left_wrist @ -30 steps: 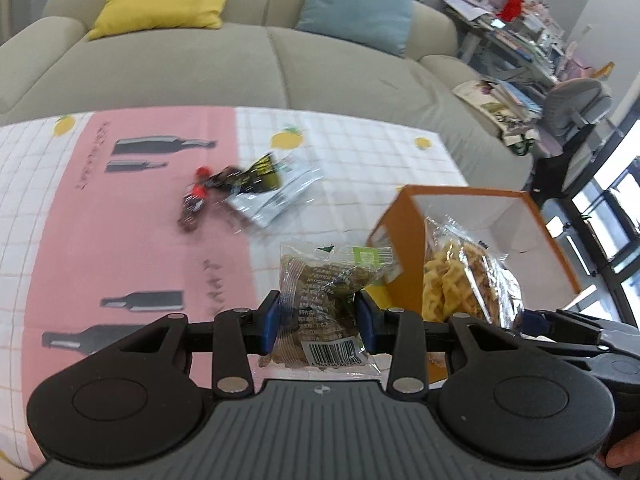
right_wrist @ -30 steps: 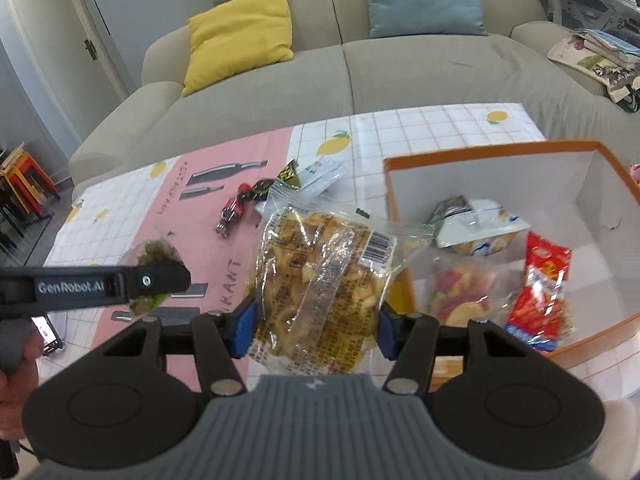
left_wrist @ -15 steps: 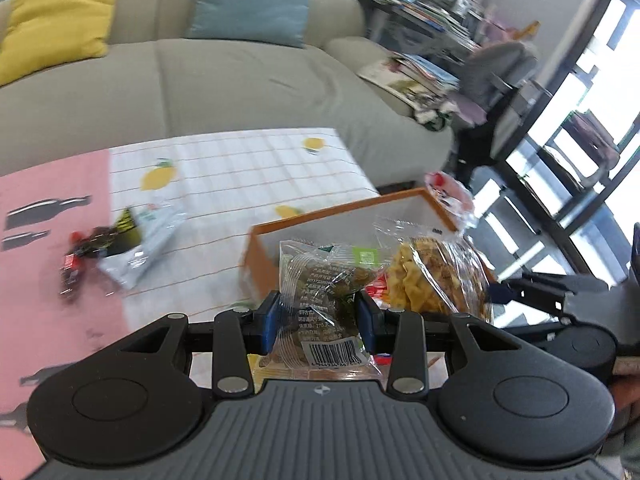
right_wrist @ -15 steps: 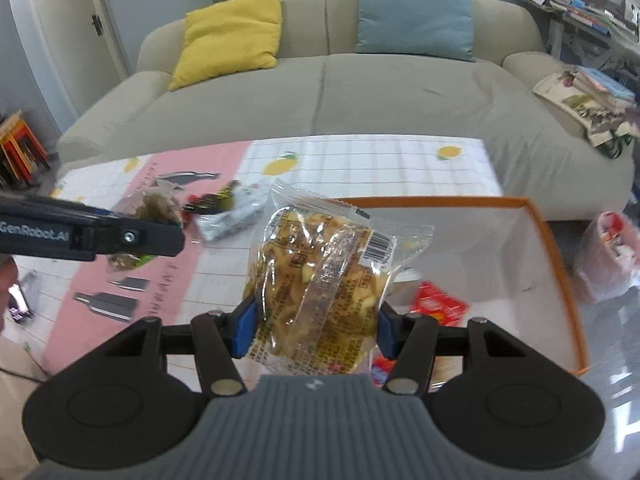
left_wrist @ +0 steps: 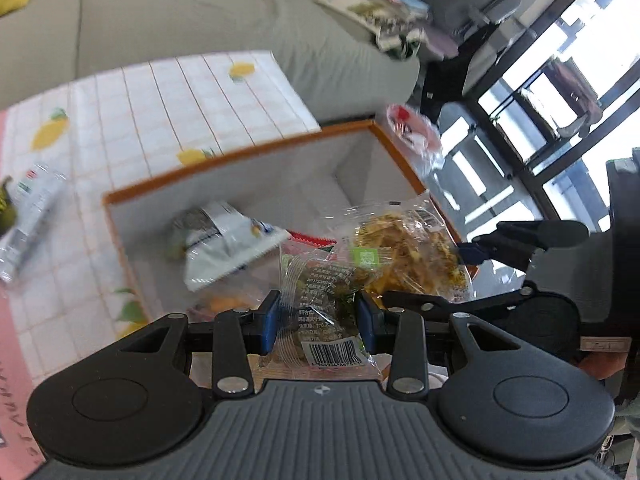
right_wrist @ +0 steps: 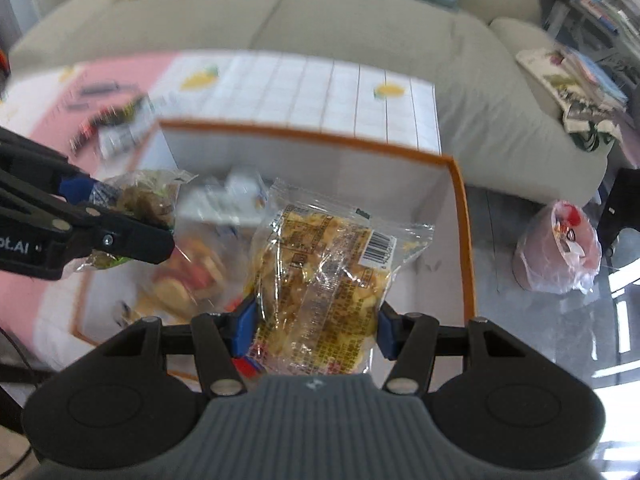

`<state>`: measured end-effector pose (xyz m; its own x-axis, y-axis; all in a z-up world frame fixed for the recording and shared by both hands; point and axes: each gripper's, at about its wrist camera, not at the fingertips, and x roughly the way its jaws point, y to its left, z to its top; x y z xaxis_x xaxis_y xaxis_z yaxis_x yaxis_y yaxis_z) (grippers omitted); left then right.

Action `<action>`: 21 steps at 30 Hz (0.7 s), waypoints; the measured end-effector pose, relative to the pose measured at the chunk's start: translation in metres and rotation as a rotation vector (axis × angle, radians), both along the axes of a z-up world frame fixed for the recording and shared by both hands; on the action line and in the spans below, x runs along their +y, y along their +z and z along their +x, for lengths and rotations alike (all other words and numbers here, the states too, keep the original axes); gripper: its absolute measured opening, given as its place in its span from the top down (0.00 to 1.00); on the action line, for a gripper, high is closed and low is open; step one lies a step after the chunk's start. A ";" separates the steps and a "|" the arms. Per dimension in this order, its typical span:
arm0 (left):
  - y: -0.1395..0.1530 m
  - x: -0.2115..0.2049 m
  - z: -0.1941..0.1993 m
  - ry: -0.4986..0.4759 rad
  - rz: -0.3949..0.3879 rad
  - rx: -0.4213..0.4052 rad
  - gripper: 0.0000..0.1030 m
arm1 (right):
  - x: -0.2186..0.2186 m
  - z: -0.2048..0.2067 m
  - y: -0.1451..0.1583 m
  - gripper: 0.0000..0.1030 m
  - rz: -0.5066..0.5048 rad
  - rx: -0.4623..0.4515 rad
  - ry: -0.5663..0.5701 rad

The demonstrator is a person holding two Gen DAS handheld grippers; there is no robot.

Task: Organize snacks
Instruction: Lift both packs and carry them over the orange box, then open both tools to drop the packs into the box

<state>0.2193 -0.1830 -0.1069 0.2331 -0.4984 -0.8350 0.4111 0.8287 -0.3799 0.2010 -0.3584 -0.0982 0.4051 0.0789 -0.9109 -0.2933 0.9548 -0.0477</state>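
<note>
Far left on the tablecloth (left_wrist: 168, 92), w/ pink panel & white lemon-print grid: a few loose snack packs (right_wrist: 116, 128), blurred, lying just outside the box's left wall. In left wrist view one of them, a silvery pack (left_wrist: 28, 216), sits at the frame's left edge, well apart from the grippers.

Next, the left gripper (left_wrist: 318, 316): jaws clenched on a clear pack of dark-brown snacks (left_wrist: 320, 300), barcode end toward the camera, blue pads pressing both sides. Right wrist view shows same gripper (right_wrist: 132, 220) coming in from the left, its pack (right_wrist: 148, 196) hanging over the box's left part.

Middle: orange-rimmed box (left_wrist: 240, 152) w/ white inside walls, standing on the cloth at the table's right end. Inside it: a white-and-blue bag (left_wrist: 228, 240), a red packet edge (left_wrist: 312, 238), some orange/yellow pieces in clear wrap; details blurred.

Right of that, the right gripper (right_wrist: 316, 320): jaws grasping a larger clear pack of yellow snacks (right_wrist: 320, 272), white barcode label at its upper right. Pack is held above the box interior, beside the left gripper's pack; can't tell if the two touch.

Far right: floor, a pinkish plastic bag (right_wrist: 560, 252) on it, apart from the box. Grey-beige sofa (right_wrist: 360, 28) behind the table.
</note>
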 end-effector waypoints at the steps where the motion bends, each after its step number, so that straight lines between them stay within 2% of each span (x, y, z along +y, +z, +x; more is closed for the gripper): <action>1: -0.005 -0.005 0.001 -0.004 0.009 0.011 0.58 | -0.002 0.004 -0.007 0.45 -0.017 0.028 0.011; 9: -0.031 -0.020 0.011 0.019 0.024 0.116 0.57 | -0.009 0.028 -0.045 0.45 -0.079 0.133 0.050; 14: -0.048 -0.024 0.015 0.029 0.064 0.155 0.57 | -0.011 0.037 -0.066 0.44 -0.094 0.194 0.071; 21: -0.060 -0.030 0.016 0.036 0.108 0.188 0.57 | -0.016 0.043 -0.078 0.44 -0.077 0.216 0.061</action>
